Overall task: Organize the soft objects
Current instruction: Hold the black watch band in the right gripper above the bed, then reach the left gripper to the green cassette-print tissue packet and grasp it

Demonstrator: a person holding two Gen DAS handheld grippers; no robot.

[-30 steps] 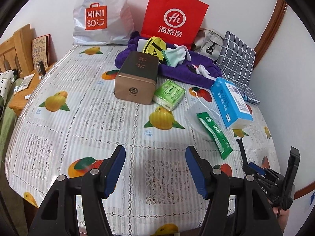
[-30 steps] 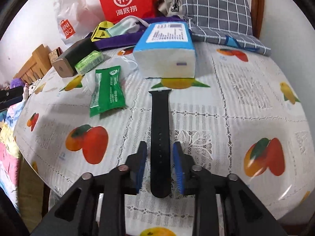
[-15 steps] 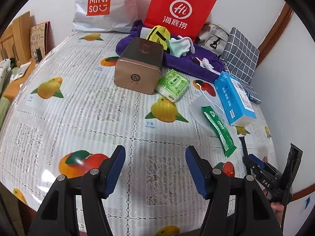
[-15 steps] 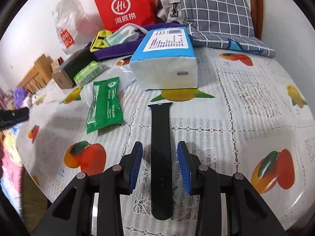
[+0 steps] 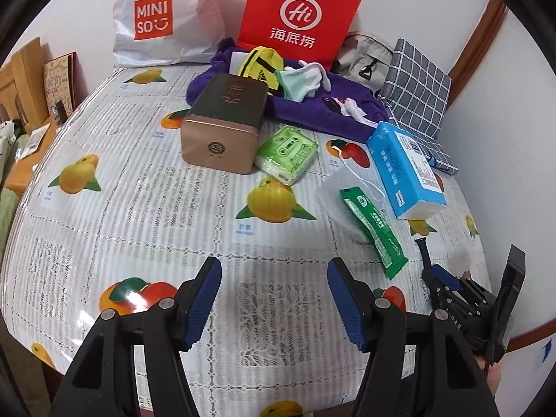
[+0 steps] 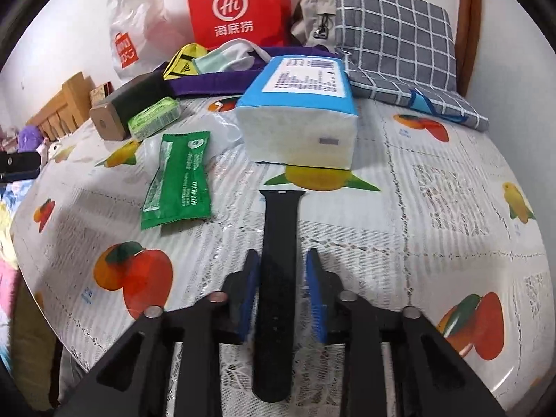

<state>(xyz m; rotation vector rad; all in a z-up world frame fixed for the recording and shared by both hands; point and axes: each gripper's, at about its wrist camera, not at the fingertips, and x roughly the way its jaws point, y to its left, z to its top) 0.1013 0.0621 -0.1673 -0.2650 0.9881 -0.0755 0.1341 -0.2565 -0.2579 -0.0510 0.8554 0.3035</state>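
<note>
Black strap (image 6: pixel 278 271) lies between the right gripper (image 6: pixel 280 290) fingers, not pinched yet; squeeze next. Left gripper (image 5: pixel 274 295) waits wide apart.

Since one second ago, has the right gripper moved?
Yes. The right gripper went forward along the black strap, toward the blue tissue pack, and its jaws opened slightly.

right claw (image 6: pixel 280 286) straddles black watch strap (image 6: pixel 280 229), fingers just beside it.
</note>
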